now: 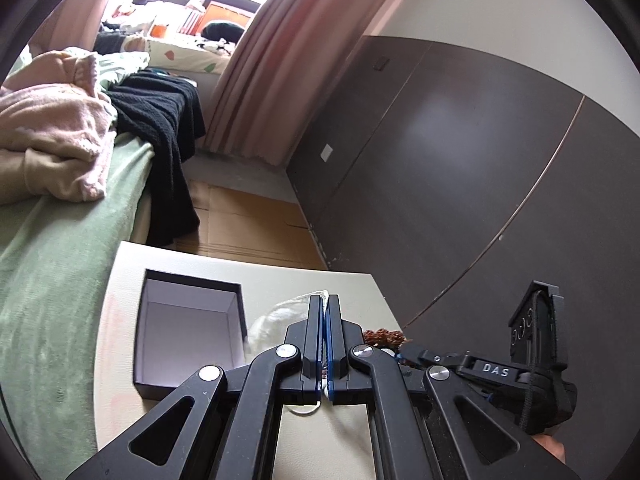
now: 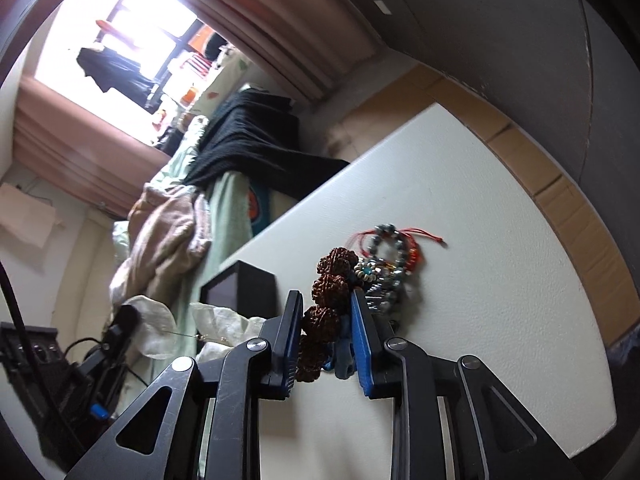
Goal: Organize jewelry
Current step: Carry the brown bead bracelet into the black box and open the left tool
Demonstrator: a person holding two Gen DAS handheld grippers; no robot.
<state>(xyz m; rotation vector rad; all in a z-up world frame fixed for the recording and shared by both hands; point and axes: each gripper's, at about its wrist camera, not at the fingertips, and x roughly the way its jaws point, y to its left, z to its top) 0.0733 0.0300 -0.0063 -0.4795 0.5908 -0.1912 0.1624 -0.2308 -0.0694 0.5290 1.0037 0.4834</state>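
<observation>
My left gripper (image 1: 325, 304) is shut on the edge of a sheer white pouch (image 1: 276, 316) and holds it over the white table (image 1: 280, 276), next to an open black box (image 1: 188, 320) with a pale, empty inside. My right gripper (image 2: 327, 298) is closed around a brown bracelet of large knobbly seed beads (image 2: 330, 288); its jaws stand a bead's width apart. A pile of beaded bracelets (image 2: 384, 268) with a red cord lies on the table (image 2: 480, 280) just beyond it. The pouch (image 2: 224, 320) and box (image 2: 240, 288) show at the left of the right wrist view.
A bed with a green cover (image 1: 60, 260), pink and black clothes stands left of the table. A dark cabinet wall (image 1: 460, 160) rises on the right. Cardboard (image 1: 248, 220) covers the floor beyond the table's far edge.
</observation>
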